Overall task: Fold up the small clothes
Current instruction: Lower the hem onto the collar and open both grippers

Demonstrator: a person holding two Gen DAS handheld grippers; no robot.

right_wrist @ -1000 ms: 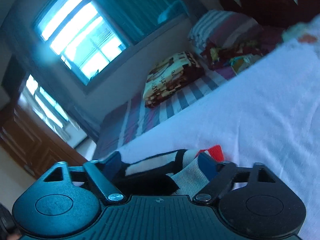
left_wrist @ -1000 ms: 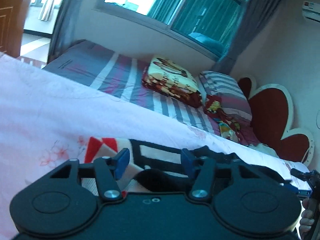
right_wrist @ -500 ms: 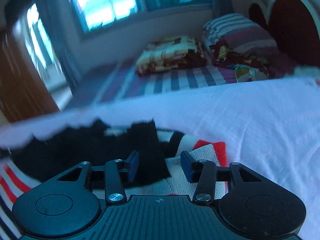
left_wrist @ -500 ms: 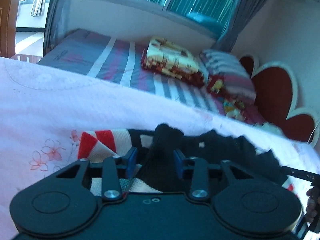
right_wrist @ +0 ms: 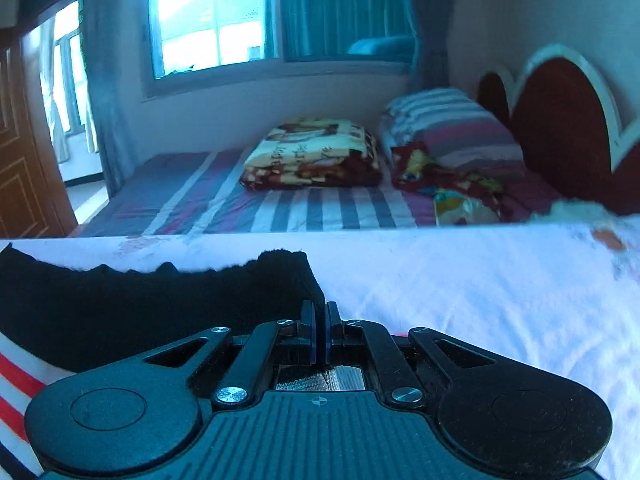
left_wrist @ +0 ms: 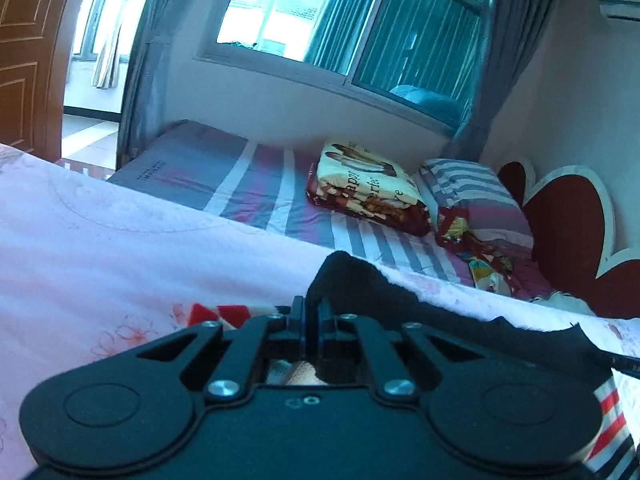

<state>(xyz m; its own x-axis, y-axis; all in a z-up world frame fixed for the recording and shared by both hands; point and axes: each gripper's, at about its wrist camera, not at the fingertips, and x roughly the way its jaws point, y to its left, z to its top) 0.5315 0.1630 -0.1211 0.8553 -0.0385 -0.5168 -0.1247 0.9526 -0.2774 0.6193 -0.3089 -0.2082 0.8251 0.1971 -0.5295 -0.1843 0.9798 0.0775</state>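
A small knitted garment, black with red, white and black stripes, lies on the pink floral bedsheet. In the left wrist view my left gripper is shut on its black hem, which stands up between the jaws. Its striped part shows at the lower right. In the right wrist view my right gripper is shut on the other end of the black hem, which stretches off to the left. Red and white stripes show at the lower left.
Beyond the near bed is a second bed with a striped sheet, a folded patterned blanket, a striped pillow and a red heart-shaped headboard. A window is behind, and a wooden door at left.
Both grippers were open around the garment's hem and have closed on it. The black hem is now pulled up and stretched between them.
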